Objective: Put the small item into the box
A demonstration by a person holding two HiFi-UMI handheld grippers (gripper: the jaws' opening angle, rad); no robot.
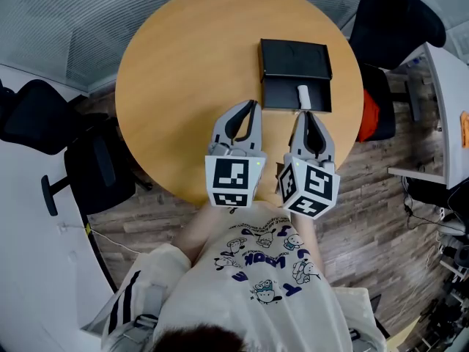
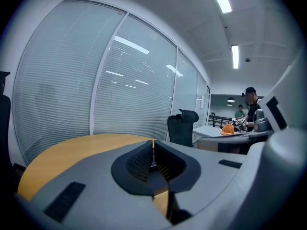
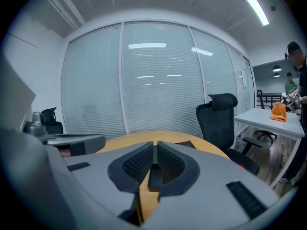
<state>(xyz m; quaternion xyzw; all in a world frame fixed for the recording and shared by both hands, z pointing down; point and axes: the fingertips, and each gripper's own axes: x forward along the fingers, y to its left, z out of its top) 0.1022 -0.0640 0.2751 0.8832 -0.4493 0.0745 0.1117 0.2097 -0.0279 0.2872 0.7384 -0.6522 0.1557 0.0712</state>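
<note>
A person seated at the 6 o'clock edge of a round wooden table (image 1: 176, 72) holds two grippers level over the tabletop, both pointing toward 12 o'clock. The black box (image 1: 295, 75) lies at about 2 o'clock on the table. It shows as two parts, a dark slab on the far side and an open tray (image 1: 282, 94) on the near side. The small white item (image 1: 303, 96) appears to lie inside that tray, toward its 3 o'clock side. The right gripper (image 1: 303, 114) has its tips just beside the tray's near edge at 6 o'clock from the item. Its own view shows the ribbed pads (image 3: 168, 164) drawn together with nothing between them. The left gripper (image 1: 254, 103) hovers at 9 o'clock from its partner, clear of the box, with its jaws likewise pressed together and empty. Judged from this, the placing itself looks done: the item is in the box and neither tool carries anything. If the slab is a lid, closing it may be what is left, though the pictures do not settle that.
</note>
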